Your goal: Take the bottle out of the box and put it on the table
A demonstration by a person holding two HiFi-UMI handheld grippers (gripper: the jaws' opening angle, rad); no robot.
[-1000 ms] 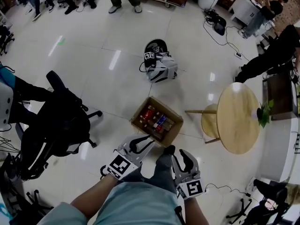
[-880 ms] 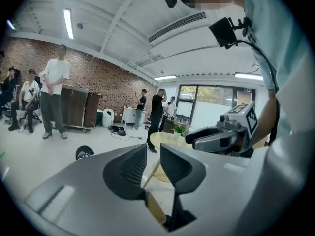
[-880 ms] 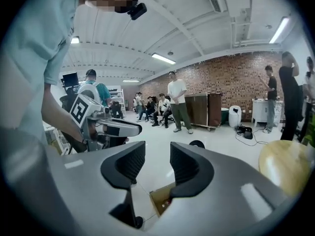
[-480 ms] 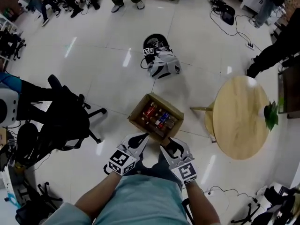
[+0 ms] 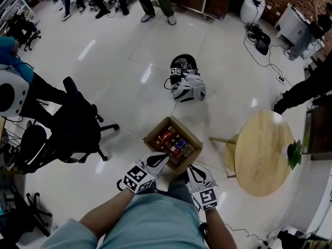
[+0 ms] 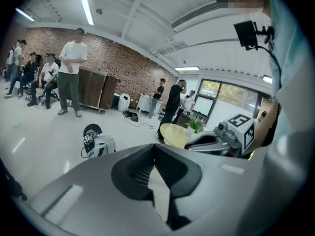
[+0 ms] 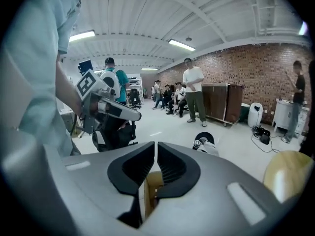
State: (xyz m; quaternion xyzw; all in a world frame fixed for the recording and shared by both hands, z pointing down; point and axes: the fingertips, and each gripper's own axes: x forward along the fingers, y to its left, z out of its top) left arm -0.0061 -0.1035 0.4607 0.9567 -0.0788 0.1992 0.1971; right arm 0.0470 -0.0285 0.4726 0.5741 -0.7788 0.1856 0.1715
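Two tools at lower centre: left gripper [image 5: 165, 157] closed, empty; right gripper [image 5: 190, 168] just clamped closed, empty, beside the box [image 5: 154, 129] of bottles [image 5: 173, 139].

A glossy, smooth tiled floor [image 5: 124, 51] is seen, with the ceiling lights mirrored in it as bright streaks. The box [image 5: 154, 135] is made of matt brown cardboard. The bottles [image 5: 174, 138] inside it are seen as shiny, though their material cannot be told. The round table [image 5: 264, 154] is topped with pale, smooth wood. A rough red brick wall [image 7: 256, 68] is shown, and dark wood is used for the cabinet [image 7: 219, 100] before it. Pale matt cloth is seen in the shirt [image 5: 150, 224].
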